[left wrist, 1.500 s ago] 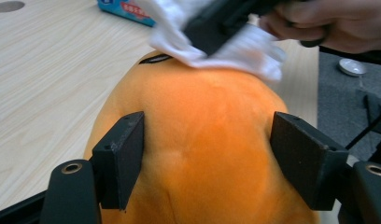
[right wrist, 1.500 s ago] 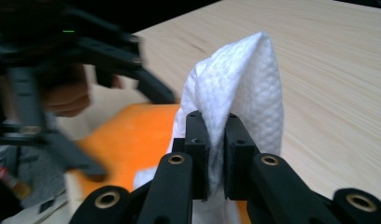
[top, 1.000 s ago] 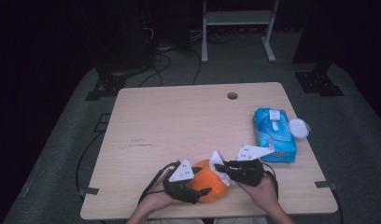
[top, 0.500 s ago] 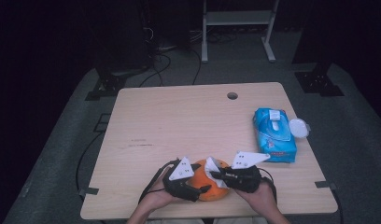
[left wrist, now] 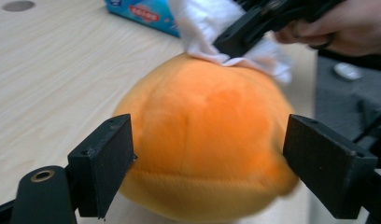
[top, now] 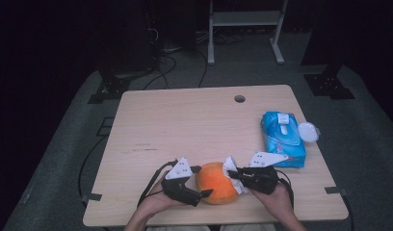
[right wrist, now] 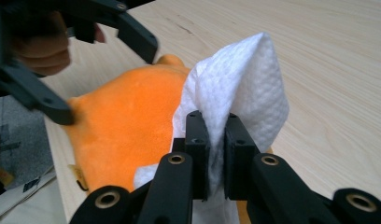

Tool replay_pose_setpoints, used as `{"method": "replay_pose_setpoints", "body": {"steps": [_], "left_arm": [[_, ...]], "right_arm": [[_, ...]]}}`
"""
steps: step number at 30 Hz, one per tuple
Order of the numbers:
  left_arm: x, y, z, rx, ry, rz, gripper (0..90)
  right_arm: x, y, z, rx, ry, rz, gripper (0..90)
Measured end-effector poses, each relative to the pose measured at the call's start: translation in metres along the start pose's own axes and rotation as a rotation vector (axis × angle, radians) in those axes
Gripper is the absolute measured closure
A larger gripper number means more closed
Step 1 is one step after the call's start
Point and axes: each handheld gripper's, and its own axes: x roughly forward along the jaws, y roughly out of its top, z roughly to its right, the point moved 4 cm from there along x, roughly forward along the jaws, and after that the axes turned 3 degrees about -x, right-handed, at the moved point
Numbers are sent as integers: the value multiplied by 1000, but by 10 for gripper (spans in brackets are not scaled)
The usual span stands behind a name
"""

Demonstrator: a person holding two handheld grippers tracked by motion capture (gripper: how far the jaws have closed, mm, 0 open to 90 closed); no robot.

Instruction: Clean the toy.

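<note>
Since the earlier frames the right gripper (top: 231, 175) has slid in from the right and now presses its wipe onto the toy; the left one has barely shifted. Largest first: light wooden bench (top: 185, 125), with everything at its near edge except the pack. Blue plastic pack of wet wipes (top: 282, 138) sits well apart at the right, flap closed, a white round lid (top: 308, 131) just beside it. Round orange plush toy (top: 216, 183) lies between the two hands at the front edge. Left gripper (top: 199, 182) straddles the plush, jaws spread wide on either side of it, bracing rather than squeezing; in the left gripper view a gap shows at the right jaw. Right gripper's jaws are clamped tight on a crumpled white wet wipe (right wrist: 235, 93), which touches the top right of the plush. Judgement: wipe already pulled from the pack and brought to the toy, wiping underway, most of the plush surface likely left to cover.
</note>
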Motion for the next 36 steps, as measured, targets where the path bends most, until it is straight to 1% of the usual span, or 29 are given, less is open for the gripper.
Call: {"method": "replay_pose_setpoints", "body": {"steps": [3, 5, 7, 10, 12, 13, 14, 15, 16, 17, 19, 21, 22, 23, 25, 26, 27, 28, 29, 31, 33, 34, 36], "left_arm": [[2, -3, 0, 20, 14, -25, 168], [2, -4, -2, 36, 34, -35, 201], [4, -7, -4, 44, 53, -42, 227], [7, -10, -6, 32, 49, -35, 233], [7, -10, -6, 37, 44, -35, 234], [8, -10, -5, 40, 44, -39, 234], [9, -10, -5, 40, 42, -37, 234], [9, -11, -4, 45, 39, -34, 235], [10, -11, -4, 48, 38, -36, 242], [10, -12, -3, 53, 37, -36, 245], [11, -12, -3, 53, 38, -33, 247], [12, -11, -4, 47, 35, -22, 246], [11, -10, -5, 38, 33, -14, 240], [9, -7, -7, 18, 33, -2, 220], [8, -4, -9, -15, 52, 9, 166], [8, -5, -11, -25, 63, 5, 145], [10, -6, -11, -30, 58, -5, 139], [12, -8, -10, -35, 43, -14, 143], [14, -11, -9, -22, 39, -27, 159], [15, -12, -5, 23, 34, -28, 205], [15, -11, 0, 70, 40, -46, 234], [15, -11, 1, 87, 42, -52, 242], [15, -13, 4, 120, 48, -69, 250]], "right_arm": [[-1, -1, 3, 14, 5, 1, 818], [-1, -1, 1, 9, 7, 1, 819], [-2, 1, -6, -30, 11, 0, 820], [0, 7, -23, -101, 33, 1, 820], [4, 9, -35, -148, 57, -5, 820], [7, 10, -40, -159, 70, -7, 820], [10, 12, -43, -162, 89, -5, 820], [12, 13, -45, -164, 98, 0, 820], [14, 14, -45, -156, 104, 1, 820], [16, 16, -42, -147, 103, 2, 820], [18, 17, -35, -134, 87, 8, 820], [16, 17, -26, -100, 72, 13, 820], [15, 17, -22, -92, 60, 13, 820], [13, 15, -19, -90, 48, 11, 820], [8, 12, -16, -86, 32, 4, 820], [7, 11, -16, -89, 30, 1, 820], [5, 10, -17, -86, 36, -3, 821], [3, 9, -19, -84, 46, -6, 821], [2, 9, -23, -86, 62, -9, 821], [5, 12, -33, -101, 95, -9, 821], [11, 17, -41, -131, 103, -12, 822], [14, 19, -41, -136, 102, -10, 822], [17, 23, -36, -115, 95, -1, 822]]}}
